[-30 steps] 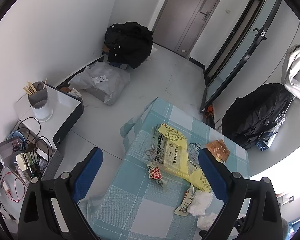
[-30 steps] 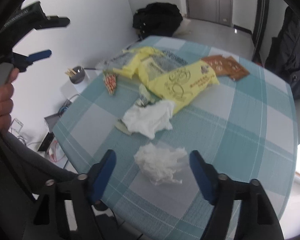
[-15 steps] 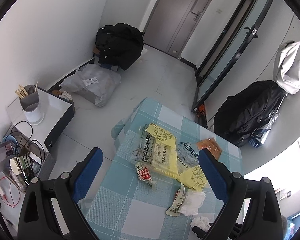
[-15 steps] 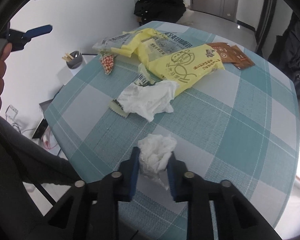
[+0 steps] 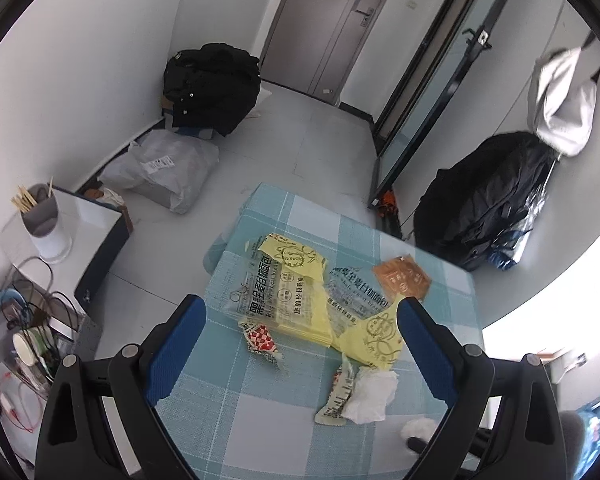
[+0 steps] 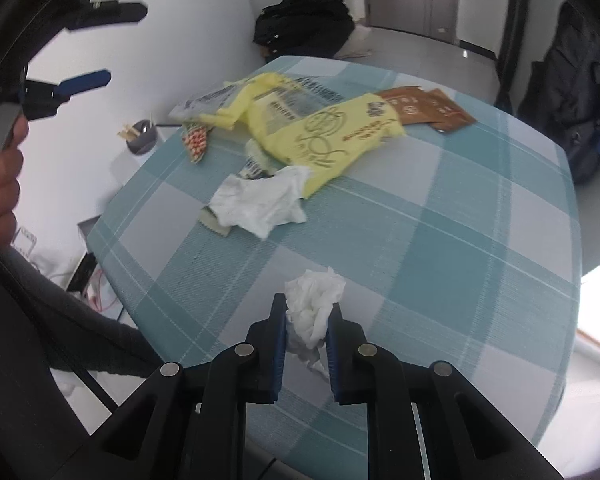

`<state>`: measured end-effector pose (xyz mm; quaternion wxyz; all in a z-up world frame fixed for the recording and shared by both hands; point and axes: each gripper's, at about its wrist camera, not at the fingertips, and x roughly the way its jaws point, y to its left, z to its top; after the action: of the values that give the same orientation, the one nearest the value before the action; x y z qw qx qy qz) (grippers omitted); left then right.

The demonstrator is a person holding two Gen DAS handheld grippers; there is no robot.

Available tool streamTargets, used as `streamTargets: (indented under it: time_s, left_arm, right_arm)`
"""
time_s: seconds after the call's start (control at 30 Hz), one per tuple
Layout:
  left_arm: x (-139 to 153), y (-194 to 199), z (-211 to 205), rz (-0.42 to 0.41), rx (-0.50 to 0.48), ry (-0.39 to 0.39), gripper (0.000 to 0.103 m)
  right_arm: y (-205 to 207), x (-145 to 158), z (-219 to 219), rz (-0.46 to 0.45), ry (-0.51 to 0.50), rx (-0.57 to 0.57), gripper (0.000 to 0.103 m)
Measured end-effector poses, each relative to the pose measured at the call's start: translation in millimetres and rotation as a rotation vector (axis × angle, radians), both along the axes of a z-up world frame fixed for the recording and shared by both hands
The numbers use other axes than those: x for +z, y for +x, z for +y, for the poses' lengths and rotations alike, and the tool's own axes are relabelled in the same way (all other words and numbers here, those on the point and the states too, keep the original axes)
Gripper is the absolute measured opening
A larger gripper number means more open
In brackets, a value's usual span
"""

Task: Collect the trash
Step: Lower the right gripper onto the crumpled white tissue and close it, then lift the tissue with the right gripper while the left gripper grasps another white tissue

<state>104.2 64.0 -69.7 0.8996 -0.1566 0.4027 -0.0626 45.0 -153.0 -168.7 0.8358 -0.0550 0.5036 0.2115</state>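
A crumpled white tissue (image 6: pixel 314 300) sits pinched between the blue pads of my right gripper (image 6: pixel 307 306), whose jaws are still closing on it, just above the teal checked tablecloth (image 6: pixel 460 240). Further back lie a flatter white tissue (image 6: pixel 260 204), yellow wrappers (image 6: pixel 320 140), a red-and-white checked wrapper (image 6: pixel 196 140) and brown sachets (image 6: pixel 420 108). My left gripper (image 5: pixel 298 304) hangs open high over the same pile, with the yellow wrappers (image 5: pixel 284 292) and the checked wrapper (image 5: pixel 262 338) below its fingers. The pinched tissue (image 5: pixel 420 426) shows at the lower right.
Left of the table stands a low side table with a cup of chopsticks (image 5: pixel 44 216) and cables beside it. A grey bag (image 5: pixel 164 168) and a black bag (image 5: pixel 212 84) lie on the floor; another black bag (image 5: pixel 484 200) leans at the right wall. A hand (image 6: pixel 0 184) holds the left gripper.
My right jaws went from wide open around the crumpled tissue to pinching it. The left gripper stayed open and drifted slightly, so the wrapper pile sits more centrally under it.
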Motion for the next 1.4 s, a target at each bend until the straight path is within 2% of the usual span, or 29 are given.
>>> streamTargets:
  time_s: [0.4, 0.67, 0.83, 1.07, 1.27, 1.4]
  left_arm:
    - [-5, -7, -40, -0.007, -0.078, 0.159, 0.095]
    - [-6, -12, -62, -0.008, -0.136, 0.158, 0.095]
    - [-13, -21, -90, -0.013, -0.246, 0.193, 0.095]
    - [-45, -24, -120, 0.096, -0.380, 0.256, 0.093]
    - [-56, -27, -131, 0.124, -0.403, 0.304, 0.091]
    - [-64, -26, -137, 0.152, -0.417, 0.348, 0.082]
  right_arm:
    - [-8, 15, -35, -0.049, 0.037, -0.065, 0.016]
    - [-16, 24, -57, -0.080, 0.060, -0.099, 0.016]
    - [-18, 27, -73, -0.088, 0.076, -0.139, 0.016]
    - [-18, 33, -91, -0.104, 0.091, -0.186, 0.017]
    - [-20, 37, -93, -0.116, 0.106, -0.192, 0.017]
    - [-21, 37, -92, -0.119, 0.100, -0.185, 0.017]
